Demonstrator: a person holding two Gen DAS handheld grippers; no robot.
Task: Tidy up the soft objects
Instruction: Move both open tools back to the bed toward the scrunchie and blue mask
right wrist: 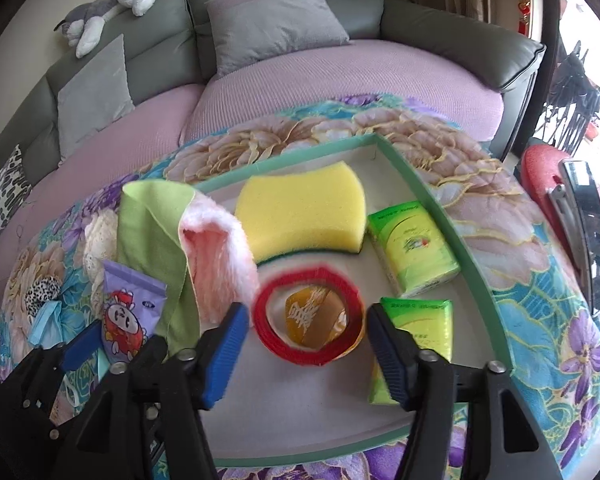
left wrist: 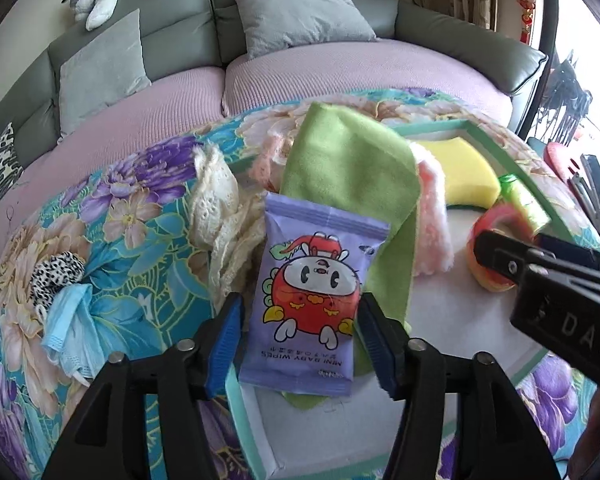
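A purple baby-wipes pack (left wrist: pixel 312 296) lies over the near left rim of the white tray (left wrist: pixel 520 168), partly on a green cloth (left wrist: pixel 348 168). My left gripper (left wrist: pixel 300 304) stands open around it, with a gap at each blue pad. In the right wrist view a red fuzzy ring (right wrist: pixel 308 316) with a gold packet inside rests on the tray floor. My right gripper (right wrist: pixel 307 312) is open either side of it, pads not touching. Also in the tray are a yellow sponge (right wrist: pixel 300 216), a pink fluffy cloth (right wrist: pixel 216 256) and two green tissue packs (right wrist: pixel 412 248).
On the flowered tablecloth left of the tray lie a cream lace cloth (left wrist: pixel 216 200), a leopard-print scrunchie (left wrist: pixel 56 276) and a blue face mask (left wrist: pixel 72 320). A sofa with grey cushions (left wrist: pixel 300 16) stands behind. A red stool (right wrist: pixel 548 176) is at the right.
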